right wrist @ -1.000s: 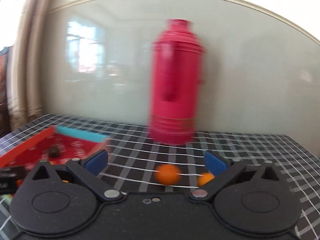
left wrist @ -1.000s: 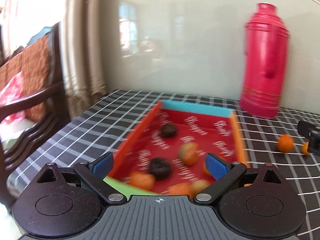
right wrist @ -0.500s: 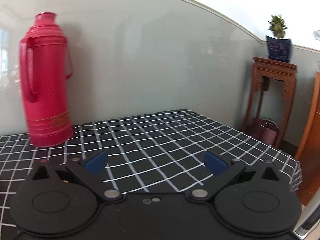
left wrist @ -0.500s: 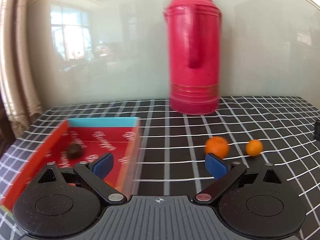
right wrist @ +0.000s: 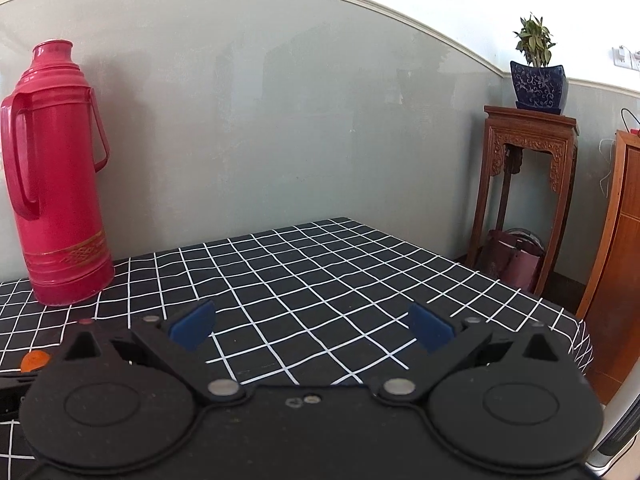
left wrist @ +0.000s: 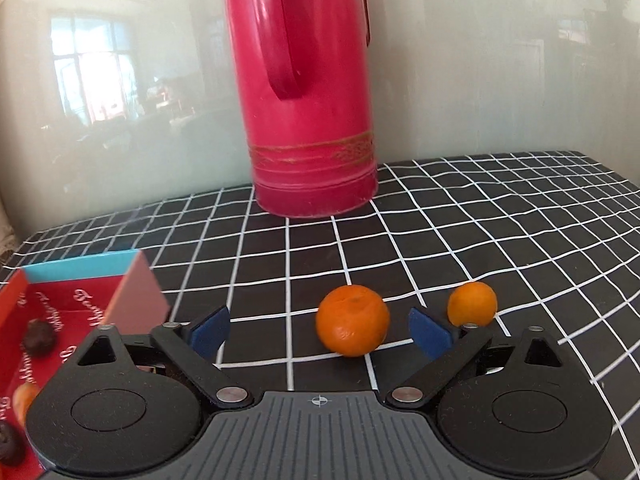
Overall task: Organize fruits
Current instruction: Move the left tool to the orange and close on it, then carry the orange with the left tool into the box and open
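Note:
In the left wrist view my left gripper [left wrist: 319,330] is open, with a large orange [left wrist: 352,320] on the checked tablecloth between its fingertips, nearer the right one. A smaller orange [left wrist: 472,303] lies just beyond the right fingertip. A red tray [left wrist: 76,280] with a teal far wall is at the left and holds dark round fruits [left wrist: 38,337] and an orange fruit [left wrist: 24,400]. In the right wrist view my right gripper [right wrist: 311,326] is open and empty over bare cloth. An orange [right wrist: 34,360] peeks out at its far left.
A tall red thermos [left wrist: 310,92] stands at the back by the wall, just behind the oranges; it also shows in the right wrist view [right wrist: 56,184]. The table's right edge [right wrist: 568,316] drops off toward a wooden stand [right wrist: 528,184] with a potted plant [right wrist: 538,72].
My left gripper has swung right from the tray and moved in on the two oranges, which are now larger and closer. My right gripper has turned right, away from the oranges, then held still.

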Action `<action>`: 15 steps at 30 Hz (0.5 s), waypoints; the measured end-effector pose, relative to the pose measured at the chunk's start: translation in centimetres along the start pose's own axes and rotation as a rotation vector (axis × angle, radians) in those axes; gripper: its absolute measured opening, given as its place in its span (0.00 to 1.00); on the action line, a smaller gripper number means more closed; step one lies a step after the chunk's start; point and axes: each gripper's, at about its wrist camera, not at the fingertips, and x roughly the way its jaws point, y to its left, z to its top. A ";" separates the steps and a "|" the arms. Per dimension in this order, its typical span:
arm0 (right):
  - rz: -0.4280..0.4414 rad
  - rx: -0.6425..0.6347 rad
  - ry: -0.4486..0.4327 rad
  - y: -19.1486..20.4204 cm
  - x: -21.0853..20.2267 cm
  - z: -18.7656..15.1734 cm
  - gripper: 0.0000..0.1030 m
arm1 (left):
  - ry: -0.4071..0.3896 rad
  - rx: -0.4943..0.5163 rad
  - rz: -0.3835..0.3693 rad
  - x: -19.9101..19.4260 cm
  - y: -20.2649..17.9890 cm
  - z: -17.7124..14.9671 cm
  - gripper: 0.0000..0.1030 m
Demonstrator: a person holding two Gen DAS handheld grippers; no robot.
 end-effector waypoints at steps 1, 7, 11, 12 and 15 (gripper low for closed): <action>-0.001 0.003 0.001 -0.1 0.1 0.1 0.94 | 0.013 0.004 -0.008 0.4 -0.1 0.1 0.81; 0.006 0.009 0.001 -0.4 0.0 0.1 0.94 | 0.047 0.011 -0.025 1.9 -1.0 -0.3 0.67; 0.012 0.004 0.002 -0.4 0.2 0.1 0.94 | 0.042 0.013 -0.041 1.8 -1.5 -0.2 0.42; 0.014 0.005 0.004 -0.4 0.2 0.1 0.94 | 0.042 0.011 -0.042 1.7 -1.5 -0.2 0.42; 0.024 0.007 0.004 -0.3 0.1 0.2 0.94 | 0.037 0.008 -0.045 1.4 -1.5 -0.3 0.41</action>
